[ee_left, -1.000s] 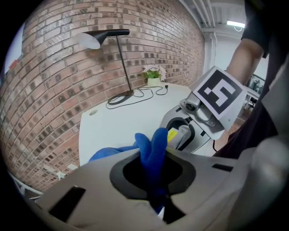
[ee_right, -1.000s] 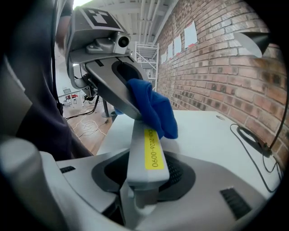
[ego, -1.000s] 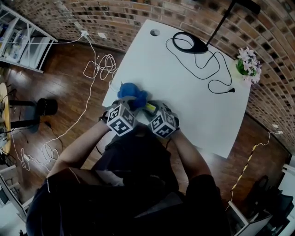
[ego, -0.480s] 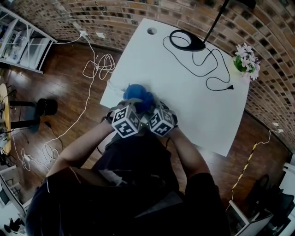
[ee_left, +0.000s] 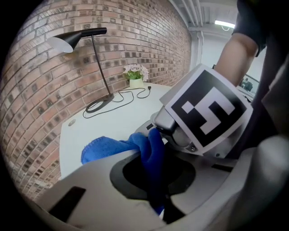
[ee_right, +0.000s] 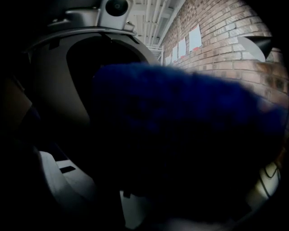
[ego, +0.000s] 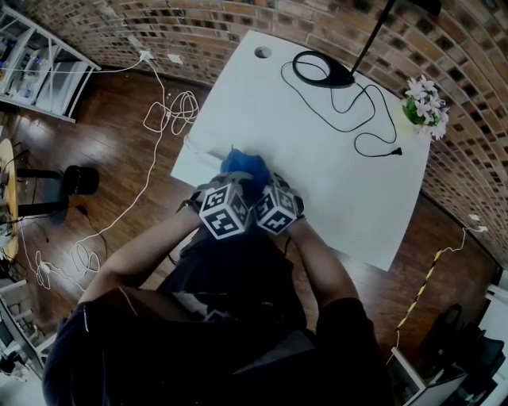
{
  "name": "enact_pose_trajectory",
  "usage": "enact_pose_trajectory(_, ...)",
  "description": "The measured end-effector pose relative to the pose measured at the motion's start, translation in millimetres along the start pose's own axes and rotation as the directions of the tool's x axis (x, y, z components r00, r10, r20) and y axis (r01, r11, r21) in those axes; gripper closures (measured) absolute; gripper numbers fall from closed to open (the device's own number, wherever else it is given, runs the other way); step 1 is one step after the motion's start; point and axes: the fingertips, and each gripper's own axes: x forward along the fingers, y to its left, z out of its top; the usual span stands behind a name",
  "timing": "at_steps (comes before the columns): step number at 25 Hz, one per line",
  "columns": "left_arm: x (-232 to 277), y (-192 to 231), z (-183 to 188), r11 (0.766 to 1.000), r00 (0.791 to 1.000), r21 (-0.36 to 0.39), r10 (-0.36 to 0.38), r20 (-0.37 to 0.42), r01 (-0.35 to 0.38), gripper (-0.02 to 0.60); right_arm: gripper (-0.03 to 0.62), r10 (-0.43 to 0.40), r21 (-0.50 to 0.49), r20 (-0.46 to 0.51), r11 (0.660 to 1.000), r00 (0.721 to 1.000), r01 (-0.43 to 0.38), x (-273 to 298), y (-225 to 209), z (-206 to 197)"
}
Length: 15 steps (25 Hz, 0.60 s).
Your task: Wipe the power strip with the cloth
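Near-left edge of white table (ego: pixel 317 182): blue cloth (ego: pixel 242 165) clamped between the jaws of left gripper (ee_left: pixel 151 171). Right gripper (ego: pixel 274 198) just beside, jaw state unreadable behind cloth; power strip hidden beneath. Open tabletop beyond, up to lamp (ego: pixel 325 73) and flower pot (ego: pixel 425 107) by far edge. Wooden floor (ego: pixel 103 143) and brick wall (ego: pixel 198 24) around.

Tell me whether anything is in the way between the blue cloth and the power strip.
Nothing visible is. The left gripper is shut on the blue cloth, which is bunched against the right gripper and fills that gripper's view. The power strip itself cannot be seen past the cloth and grippers, so contact cannot be confirmed.
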Motion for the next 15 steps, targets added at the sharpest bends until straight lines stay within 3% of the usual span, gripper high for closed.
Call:
enact_pose_trajectory(9, 1.5, -1.0, -0.9, 0.999, 0.999, 0.007, 0.048, 0.012, -0.048, 0.551, 0.437, -0.014, -0.013, 0.005, 1.0, 1.0, 0.014, -2.0, -0.1, -1.3)
enact_pose_trajectory(13, -3.6, -1.0, 1.6, 0.995, 0.996, -0.104, 0.0, 0.09, 0.009, 0.554, 0.439, -0.005, -0.014, 0.003, 1.0, 1.0, 0.005, -2.4, 1.3, 1.7)
enact_pose_trajectory(15, -4.5, 0.0, 1.9, 0.992, 0.995, -0.125, -0.005, 0.101, 0.018, 0.555, 0.439, -0.002, -0.012, 0.001, 1.0, 1.0, 0.002, -1.9, 1.3, 3.0)
